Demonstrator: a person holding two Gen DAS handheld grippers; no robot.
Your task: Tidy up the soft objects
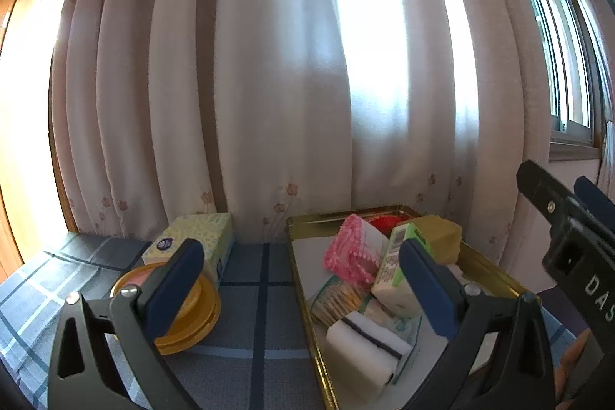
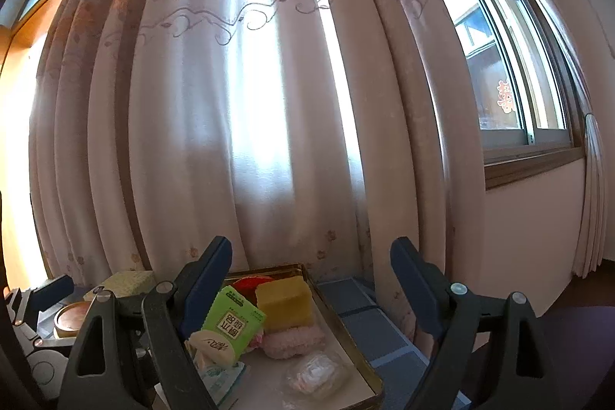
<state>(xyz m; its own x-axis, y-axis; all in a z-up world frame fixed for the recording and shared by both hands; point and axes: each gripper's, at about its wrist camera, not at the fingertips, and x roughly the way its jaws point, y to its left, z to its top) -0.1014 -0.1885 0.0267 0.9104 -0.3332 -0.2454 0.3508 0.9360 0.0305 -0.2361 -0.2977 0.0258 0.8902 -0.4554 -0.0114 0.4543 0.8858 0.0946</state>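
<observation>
A gold-rimmed tray (image 1: 298,256) on the checked tablecloth holds soft things: a pink knitted cloth (image 1: 351,254), a green and white tissue pack (image 1: 399,266), a yellow sponge (image 1: 442,235), a white sponge with a dark stripe (image 1: 365,348) and a red item (image 1: 386,223). My left gripper (image 1: 303,285) is open and empty, raised in front of the tray's left edge. My right gripper (image 2: 311,287) is open and empty above the tray (image 2: 346,329). Its view shows the tissue pack (image 2: 230,329), yellow sponge (image 2: 284,306), a pink fluffy cloth (image 2: 294,341) and a clear wrapped pad (image 2: 317,373).
A tissue box (image 1: 194,237) and a round yellow lidded container (image 1: 192,310) stand left of the tray. A flowered curtain (image 1: 288,83) hangs right behind the table. A window (image 2: 511,64) is at the right. The right gripper's body (image 1: 569,237) shows at the left view's right edge.
</observation>
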